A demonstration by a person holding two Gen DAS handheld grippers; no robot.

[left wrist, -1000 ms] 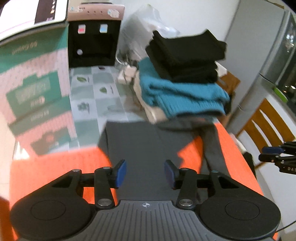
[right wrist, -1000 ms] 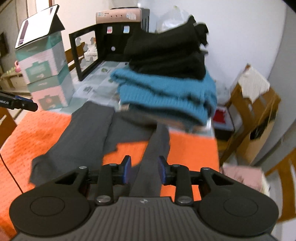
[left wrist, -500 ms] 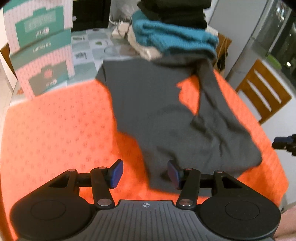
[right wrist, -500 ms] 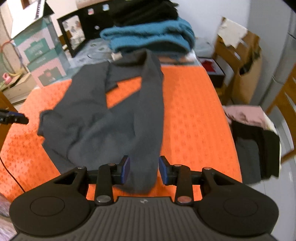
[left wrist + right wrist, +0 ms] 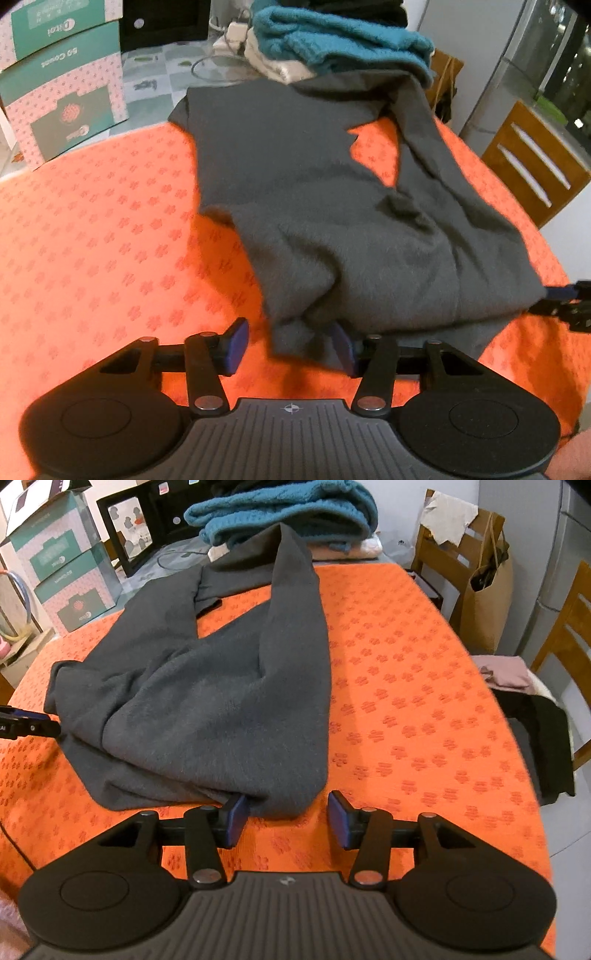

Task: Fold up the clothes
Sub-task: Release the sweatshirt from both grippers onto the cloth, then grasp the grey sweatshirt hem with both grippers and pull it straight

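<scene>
Leftmost, two stacked green-and-pink cartons [image 5: 62, 88] stand beyond the far left edge of the orange patterned tablecloth [image 5: 92, 229]; the right wrist view shows the same cartons at its upper left.

Next to the right, the left gripper [image 5: 290, 343] sits low over the cloth at the near edge. Its blue-padded fingers [image 5: 236, 341] are spread apart and grasp nothing. The near left corner of the dark grey garment [image 5: 332, 229] lies in the gap between them; the right pad is partly covered by the fabric.

Centre: the garment lies spread on the tablecloth, loosely doubled, with wrinkles and one fold ridge running along its length. A long narrow section reaches to the far end, where it runs under a pile of folded clothes topped by a teal knit sweater [image 5: 343, 40]. An orange patch of cloth shows through a gap between the body and that section.

Right: the right gripper [image 5: 288, 818] is at the garment's near right hem, fingers released and wide; the hem lies between the pads, the left pad touching the fabric.

Far right: wooden chairs [image 5: 565, 635], a brown paper bag [image 5: 487, 590], and pink and dark clothing [image 5: 532, 716] at the table's right edge.
</scene>
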